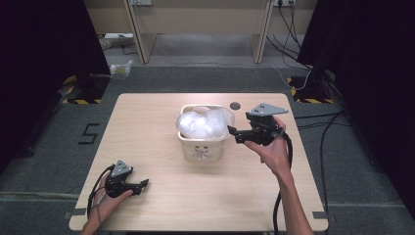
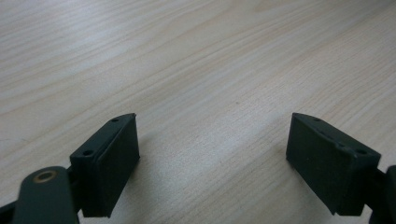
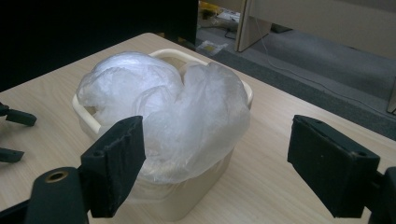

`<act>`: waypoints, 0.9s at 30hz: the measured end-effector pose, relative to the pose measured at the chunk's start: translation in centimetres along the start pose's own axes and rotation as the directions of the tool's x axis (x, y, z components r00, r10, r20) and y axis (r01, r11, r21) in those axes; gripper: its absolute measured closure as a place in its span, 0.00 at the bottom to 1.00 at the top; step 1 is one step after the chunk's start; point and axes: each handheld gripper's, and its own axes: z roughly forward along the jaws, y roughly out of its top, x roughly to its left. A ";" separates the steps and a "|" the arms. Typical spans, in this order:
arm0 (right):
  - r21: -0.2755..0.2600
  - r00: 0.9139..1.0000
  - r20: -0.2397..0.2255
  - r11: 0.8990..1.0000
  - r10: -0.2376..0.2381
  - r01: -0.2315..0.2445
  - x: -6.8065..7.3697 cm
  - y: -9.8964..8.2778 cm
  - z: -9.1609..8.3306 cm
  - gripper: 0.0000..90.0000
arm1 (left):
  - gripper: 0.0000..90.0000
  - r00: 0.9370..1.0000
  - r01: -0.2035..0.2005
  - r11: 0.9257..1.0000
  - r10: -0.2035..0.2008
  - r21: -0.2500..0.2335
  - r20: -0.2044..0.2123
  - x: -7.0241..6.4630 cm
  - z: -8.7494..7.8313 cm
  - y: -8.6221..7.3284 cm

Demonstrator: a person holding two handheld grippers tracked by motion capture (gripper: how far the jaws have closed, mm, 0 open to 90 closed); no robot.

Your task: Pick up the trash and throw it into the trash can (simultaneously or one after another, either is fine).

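Between the right gripper's (image 3: 215, 163) spread, empty jaws sat a cream plastic tub (image 3: 187, 196) stuffed with crumpled clear plastic film (image 3: 163, 107), just ahead. Low over the pale wooden table (image 2: 210, 60), the left gripper (image 2: 212, 158) gaped empty too.

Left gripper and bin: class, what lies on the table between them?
Nothing: in the high view, bare wooden table runs from the left gripper to the bin holding the plastic bag.

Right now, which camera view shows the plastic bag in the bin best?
The right gripper view: the crumpled clear bag bulges over the bin rim, close up. The high view shows it small and glary; the left gripper view shows bare table.
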 end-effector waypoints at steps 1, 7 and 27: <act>-0.003 1.000 0.002 1.000 0.000 0.000 0.0 -0.2 -0.1 0.21 | 0.18 1.000 0.000 1.000 0.000 0.000 0.000 0.0 0.0 0.0; -0.007 1.000 0.003 1.000 0.009 -0.009 -0.1 -1.1 -0.5 0.21 | 0.18 1.000 0.000 1.000 0.000 0.000 0.000 0.0 0.0 0.0; 0.000 0.999 0.014 1.000 0.030 -0.030 -0.2 -3.9 -1.6 0.21 | 0.18 1.000 -0.004 1.000 0.004 0.003 0.000 0.0 0.0 0.0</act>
